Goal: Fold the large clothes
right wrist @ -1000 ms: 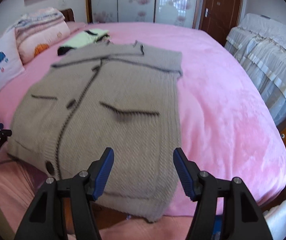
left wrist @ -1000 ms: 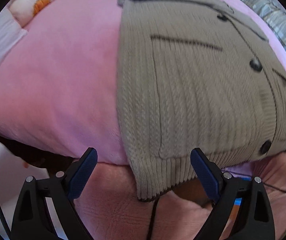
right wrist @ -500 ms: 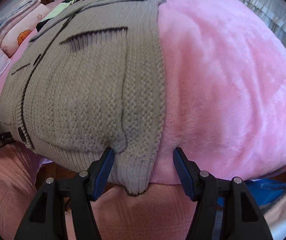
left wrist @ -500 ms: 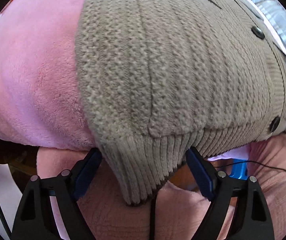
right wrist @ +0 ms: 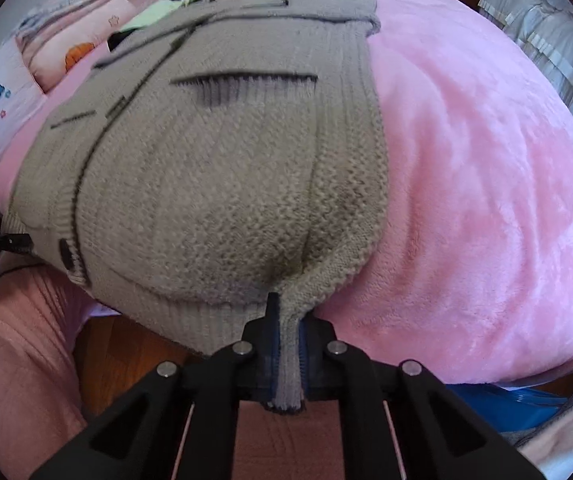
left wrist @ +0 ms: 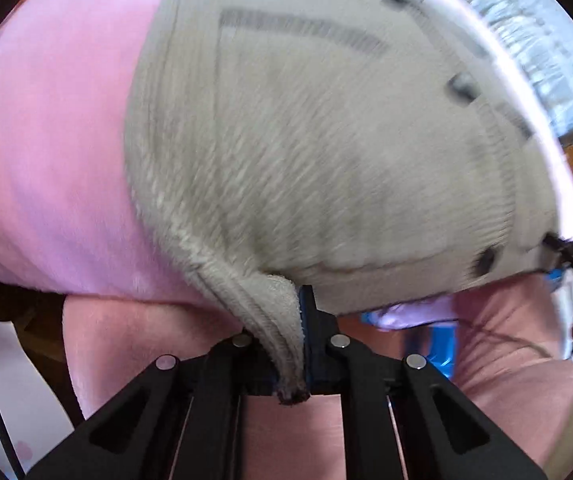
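A grey-brown knitted cardigan with dark buttons and two pocket slits lies spread front-up on a pink bed. Its ribbed hem hangs over the near bed edge. My left gripper is shut on the hem's left corner, the knit bunched between its blue pads. My right gripper is shut on the hem's right corner. The cardigan also fills the left wrist view, blurred. The left gripper shows at the far left of the right wrist view.
Pillows and a light green and black garment lie at the head of the bed. A second bed with a white frilled cover stands to the right. The person's pink-clad legs are at the bed's near edge.
Both grippers closed in on the hanging hem and shut on its two corners. The knit now bunches toward each gripper.
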Demonstrator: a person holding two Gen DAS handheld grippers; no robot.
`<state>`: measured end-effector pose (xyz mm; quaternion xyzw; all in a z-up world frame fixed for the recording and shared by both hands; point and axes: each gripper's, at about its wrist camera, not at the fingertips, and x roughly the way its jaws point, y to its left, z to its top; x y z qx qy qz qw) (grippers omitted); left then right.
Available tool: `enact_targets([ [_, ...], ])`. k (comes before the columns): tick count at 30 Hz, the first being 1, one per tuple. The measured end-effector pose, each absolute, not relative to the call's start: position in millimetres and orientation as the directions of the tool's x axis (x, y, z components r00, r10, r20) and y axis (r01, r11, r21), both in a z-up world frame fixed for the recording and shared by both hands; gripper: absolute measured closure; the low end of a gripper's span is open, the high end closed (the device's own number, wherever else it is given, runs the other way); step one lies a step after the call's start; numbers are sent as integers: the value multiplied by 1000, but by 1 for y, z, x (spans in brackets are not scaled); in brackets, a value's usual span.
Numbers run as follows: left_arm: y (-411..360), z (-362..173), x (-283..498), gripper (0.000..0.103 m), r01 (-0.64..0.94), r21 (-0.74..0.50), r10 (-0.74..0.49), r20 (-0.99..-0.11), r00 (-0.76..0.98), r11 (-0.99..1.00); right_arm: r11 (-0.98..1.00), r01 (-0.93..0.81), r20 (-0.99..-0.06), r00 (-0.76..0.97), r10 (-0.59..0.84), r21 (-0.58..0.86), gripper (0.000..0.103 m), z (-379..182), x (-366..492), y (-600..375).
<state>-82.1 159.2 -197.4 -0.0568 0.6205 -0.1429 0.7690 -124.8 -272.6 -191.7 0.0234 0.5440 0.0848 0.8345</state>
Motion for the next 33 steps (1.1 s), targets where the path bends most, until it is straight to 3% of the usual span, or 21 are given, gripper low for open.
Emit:
enact_targets([
  [4, 163, -137, -71, 97, 134, -350, -374, -875, 307, 927, 968, -127, -830, 499, 250, 216, 97, -140, -129, -277],
  [9, 176, -66, -30, 97, 56, -474, -440, -761, 477, 879, 940, -146, -674, 664, 324, 307, 97, -61, -99, -287],
  [13, 191, -40, 27, 97, -34, -479, -373, -724, 580, 877, 931, -112, -625, 713, 319, 347, 97, -31, -45, -298],
  [19, 194, -83, 121, 96, -154, -437, -293, -787, 544, 886, 913, 39, -662, 701, 264, 405, 95, -62, 62, -306],
  [22, 187, -118, 157, 95, -163, -389, -276, -840, 467, 907, 911, 125, -745, 625, 234, 392, 80, -98, 109, -309],
  [27, 181, -137, 181, 88, -136, -391, -306, -857, 415, 910, 899, 193, -790, 571, 223, 392, 76, -133, 137, -320],
  [30, 186, -134, 185, 76, -104, -439, -358, -830, 427, 893, 905, 188, -790, 574, 215, 382, 62, -139, 141, -325],
  [31, 189, -129, 185, 65, -100, -448, -362, -818, 447, 888, 915, 176, -794, 572, 205, 363, 61, -142, 144, -325],
  [32, 190, -126, 186, 45, -97, -451, -358, -806, 471, 887, 925, 163, -800, 566, 198, 344, 61, -144, 147, -323],
  [33, 194, -123, 188, 36, -94, -457, -358, -794, 491, 885, 937, 146, -810, 556, 188, 318, 61, -147, 151, -321],
])
